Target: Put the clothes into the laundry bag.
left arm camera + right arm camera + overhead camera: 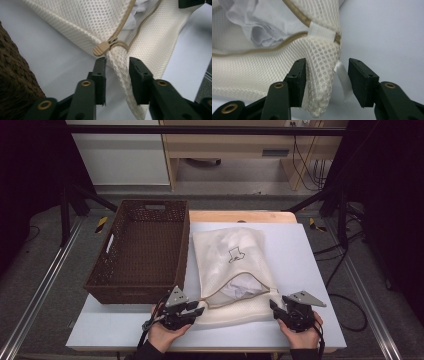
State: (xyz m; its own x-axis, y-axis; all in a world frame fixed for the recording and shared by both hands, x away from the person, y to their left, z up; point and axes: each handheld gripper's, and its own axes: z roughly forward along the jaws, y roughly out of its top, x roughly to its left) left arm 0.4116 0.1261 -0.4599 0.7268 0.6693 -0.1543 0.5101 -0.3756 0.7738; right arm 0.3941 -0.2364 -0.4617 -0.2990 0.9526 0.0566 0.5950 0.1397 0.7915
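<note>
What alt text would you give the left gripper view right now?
The left gripper's two black jaws straddle a fold of a cream mesh bag just below its tan zipper pull, pads not clearly pressing. The bag lies unzipped on a pale table; a brown wicker basket edges the left.

Your left claw (116,68): black jaws, small gold rivets. Between its jaws: cream mesh bag (82,22), tiny round holes all over. Just past its tips: tan zipper pull (101,48) on tan zipper band. Beside it, on left: dark brown woven basket (142,247). Your right claw (327,75): black too. Past its tips: white clip (322,33), pale white cloth (259,22) inside bag. Under both claws: light blue-grey table top (300,255). Bag front: small dark line drawing.
</note>
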